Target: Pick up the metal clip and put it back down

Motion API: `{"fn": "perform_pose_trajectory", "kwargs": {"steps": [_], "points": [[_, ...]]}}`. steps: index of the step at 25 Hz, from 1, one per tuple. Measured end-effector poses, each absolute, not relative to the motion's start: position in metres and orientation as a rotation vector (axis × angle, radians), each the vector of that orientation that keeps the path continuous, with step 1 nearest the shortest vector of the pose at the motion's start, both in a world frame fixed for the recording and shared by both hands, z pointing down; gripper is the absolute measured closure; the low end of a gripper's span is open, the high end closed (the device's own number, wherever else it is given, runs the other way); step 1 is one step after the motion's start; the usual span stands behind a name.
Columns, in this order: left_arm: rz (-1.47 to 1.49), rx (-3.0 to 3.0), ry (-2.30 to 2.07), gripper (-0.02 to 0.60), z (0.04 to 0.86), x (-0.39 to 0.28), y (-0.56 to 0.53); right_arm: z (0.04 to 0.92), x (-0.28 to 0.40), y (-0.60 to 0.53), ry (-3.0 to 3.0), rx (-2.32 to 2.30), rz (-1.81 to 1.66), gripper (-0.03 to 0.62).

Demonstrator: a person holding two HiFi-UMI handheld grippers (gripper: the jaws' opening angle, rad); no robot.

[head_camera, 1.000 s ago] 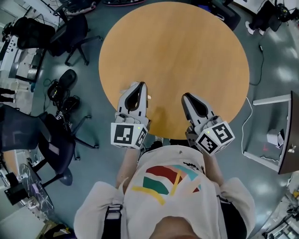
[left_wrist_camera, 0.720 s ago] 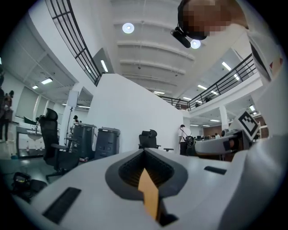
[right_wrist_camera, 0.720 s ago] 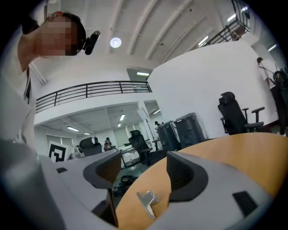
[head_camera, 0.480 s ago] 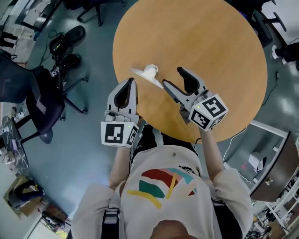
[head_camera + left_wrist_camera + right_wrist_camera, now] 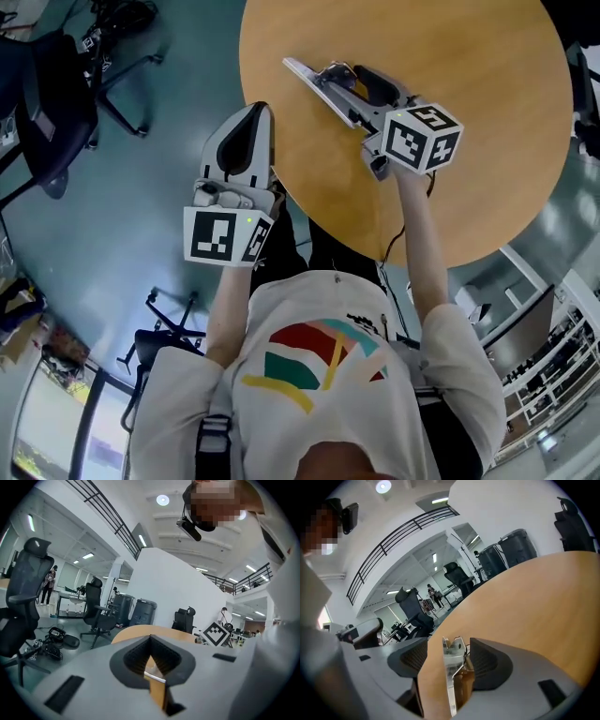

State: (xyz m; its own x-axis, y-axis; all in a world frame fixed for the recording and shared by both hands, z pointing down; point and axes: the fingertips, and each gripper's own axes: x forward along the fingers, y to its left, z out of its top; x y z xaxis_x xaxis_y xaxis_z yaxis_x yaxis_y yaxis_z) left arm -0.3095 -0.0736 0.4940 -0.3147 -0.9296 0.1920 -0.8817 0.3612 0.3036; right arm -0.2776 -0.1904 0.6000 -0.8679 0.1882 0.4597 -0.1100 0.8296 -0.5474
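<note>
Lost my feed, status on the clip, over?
Left tongs shut, empty. Right tongs just opened, metal clip between them, on the table. Nothing in the way.

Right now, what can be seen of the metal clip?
The metal clip is shiny, silvery metal: a long flat plate, standing on edge in the right gripper view, with a small hinged piece and wire at its far end. It seems to rest on the round wooden table near the rim, between the wide-apart jaws of the right gripper, which have just been opening. Bare tabletop shows on one side of it; contact with the jaw on the other is unclear.
</note>
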Motion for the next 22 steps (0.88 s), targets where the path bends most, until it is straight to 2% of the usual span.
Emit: {"fn": "perform_pose_trajectory", "kwargs": {"steps": [5,7,8,9,22], "points": [[-0.249,1.553,-2.316,0.538,0.491,-0.310,-0.064,0.619,-0.284,-0.175,-2.436,-0.063,0.750,0.310],[-0.264,1.549,-2.326,0.538,0.490,-0.312,-0.062,0.626,-0.284,-0.172,-2.422,-0.046,0.665,0.392],[-0.271,1.544,-2.333,0.538,0.491,-0.315,-0.061,0.628,-0.285,-0.170,-2.422,-0.037,0.624,0.463],[-0.278,1.537,-2.340,0.538,0.491,-0.317,-0.060,0.628,-0.286,-0.169,-2.427,-0.036,0.603,0.483],[-0.271,1.605,-2.345,0.538,0.480,-0.334,-0.061,0.599,-0.300,-0.158,-2.536,0.029,0.465,0.572]]}}
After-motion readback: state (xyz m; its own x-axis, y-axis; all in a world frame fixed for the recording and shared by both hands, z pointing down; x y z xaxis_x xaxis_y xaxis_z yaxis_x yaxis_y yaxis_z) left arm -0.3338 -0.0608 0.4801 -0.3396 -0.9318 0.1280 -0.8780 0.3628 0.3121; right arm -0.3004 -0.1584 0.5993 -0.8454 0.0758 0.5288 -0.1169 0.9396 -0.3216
